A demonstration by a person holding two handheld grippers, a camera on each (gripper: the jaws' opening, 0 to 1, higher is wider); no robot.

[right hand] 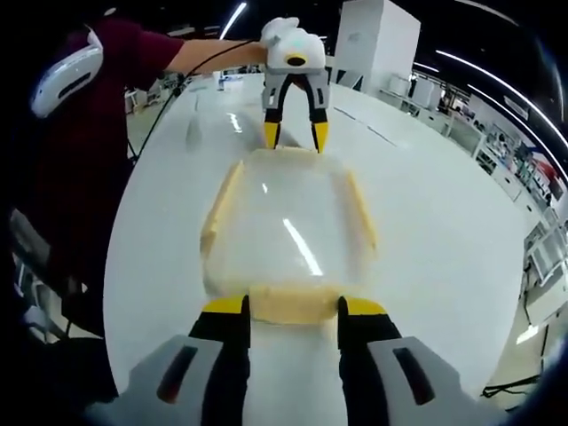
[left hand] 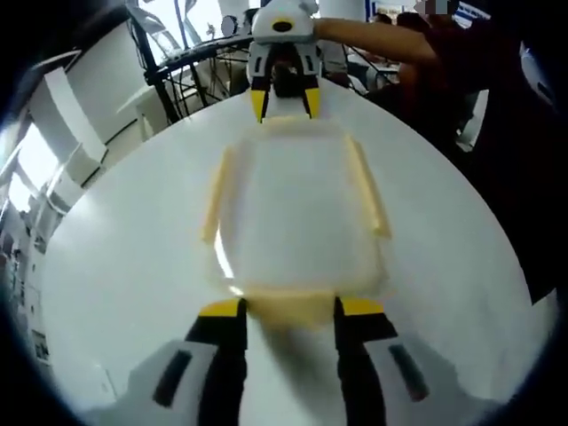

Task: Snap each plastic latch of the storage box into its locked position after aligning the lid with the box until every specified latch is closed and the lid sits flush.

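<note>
Both grippers, left (left hand: pixel 288 308) and right (right hand: pixel 294 306), sit open straddling the end latches (right hand: pixel 293 303) of the box (right hand: pixel 288 232), lined up to press them shut.

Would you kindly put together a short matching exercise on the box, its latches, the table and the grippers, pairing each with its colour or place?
Things:
1. lid
2. latches
3. table
4. left gripper and right gripper

Descriptions:
A. pale yellow, along the box's edges
B. white, underneath the box
C. clear, reflecting the ceiling lights
D. at opposite short ends of the box, jaws open

Pairs: 1-C, 2-A, 3-B, 4-D
</note>
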